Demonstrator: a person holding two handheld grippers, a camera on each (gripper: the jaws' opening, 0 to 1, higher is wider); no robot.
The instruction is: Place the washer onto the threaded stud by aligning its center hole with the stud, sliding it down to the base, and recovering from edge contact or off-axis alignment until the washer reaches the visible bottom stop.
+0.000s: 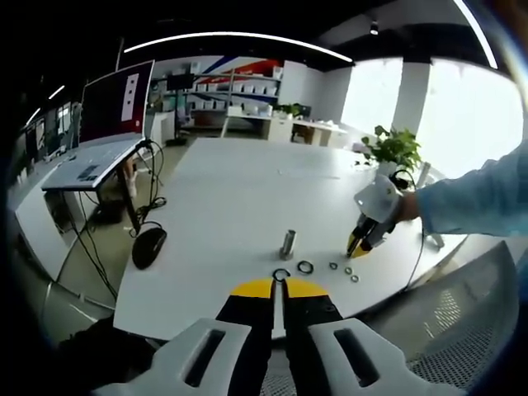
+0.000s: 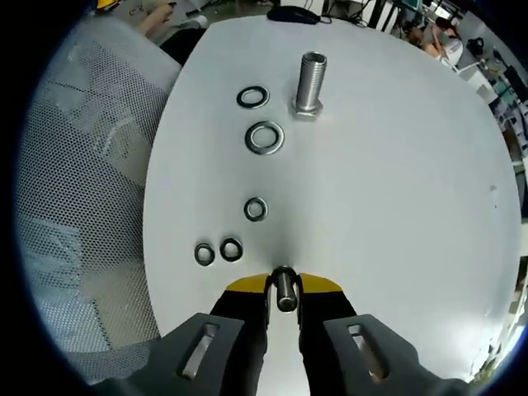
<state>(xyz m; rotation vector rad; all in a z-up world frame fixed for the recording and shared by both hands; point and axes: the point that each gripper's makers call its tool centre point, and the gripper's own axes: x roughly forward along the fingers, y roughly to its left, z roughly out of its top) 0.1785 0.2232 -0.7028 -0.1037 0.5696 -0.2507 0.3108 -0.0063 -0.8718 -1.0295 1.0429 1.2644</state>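
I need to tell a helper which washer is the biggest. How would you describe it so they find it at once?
On the white table, find the upright threaded stud. Two washers lie just beside its base; the biggest washer is the one nearer the right tool. It is wider than the darker washer next to it and the three small ones closer to the tool.

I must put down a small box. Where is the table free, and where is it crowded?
Free: the wide table surface beside the stud, away from the chair, and the far side toward the laptop. Crowded: the line of washers between stud and right gripper.
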